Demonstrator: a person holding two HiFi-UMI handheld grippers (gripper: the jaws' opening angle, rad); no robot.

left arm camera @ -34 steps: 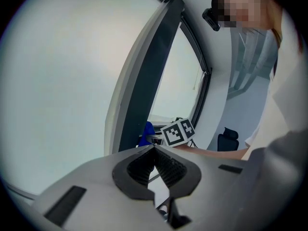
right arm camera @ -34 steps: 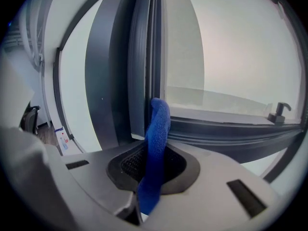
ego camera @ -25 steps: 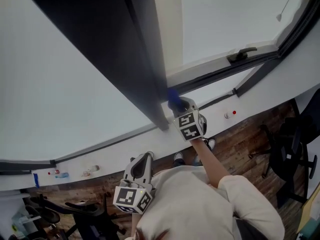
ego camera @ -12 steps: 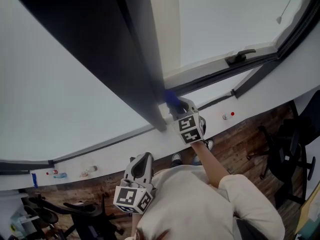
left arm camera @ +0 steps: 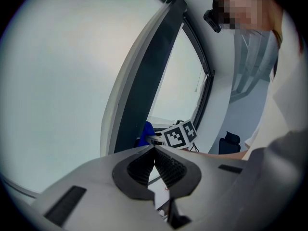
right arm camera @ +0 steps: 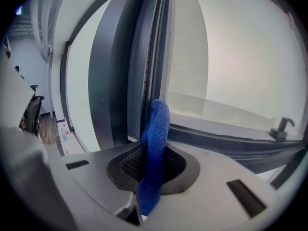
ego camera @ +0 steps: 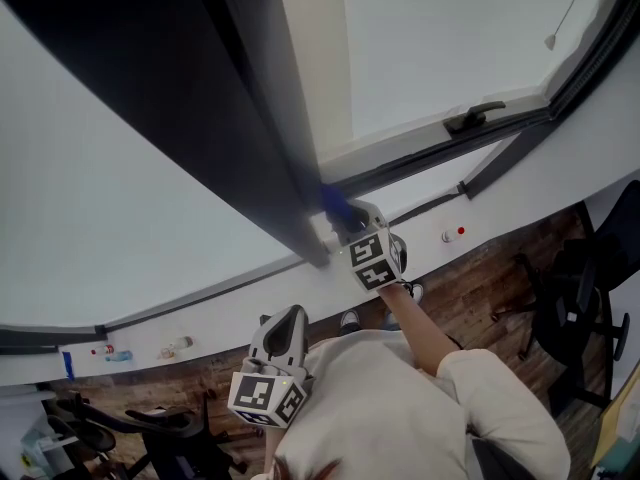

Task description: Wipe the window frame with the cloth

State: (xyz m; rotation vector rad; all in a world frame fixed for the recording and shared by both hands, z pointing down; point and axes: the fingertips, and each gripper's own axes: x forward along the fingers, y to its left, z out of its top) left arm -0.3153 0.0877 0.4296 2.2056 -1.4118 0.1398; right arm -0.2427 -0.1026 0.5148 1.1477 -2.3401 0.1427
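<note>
Nearest to the person, at 7 o'clock in the head view, the left gripper (ego camera: 290, 318) is held low in front of the white shirt (ego camera: 400, 408), well apart from the window. In its own view the two jaws are pressed together and nothing is between them. Further out, close to the centre of the head view, the right gripper (ego camera: 347, 220) is stretched out on a bare forearm. Its jaws are closed on the blue cloth (right arm camera: 158, 124), which stands up from between them. The top of the cloth (ego camera: 334, 202) lies against the window frame (ego camera: 250, 118), in the lower corner where the dark upright post (right arm camera: 139, 71) meets the bottom rail (right arm camera: 226, 143). Beyond it, at 2 o'clock, a dark window handle (ego camera: 472, 118) sits on the rail, and behind it is pale glass (ego camera: 450, 38).
</note>
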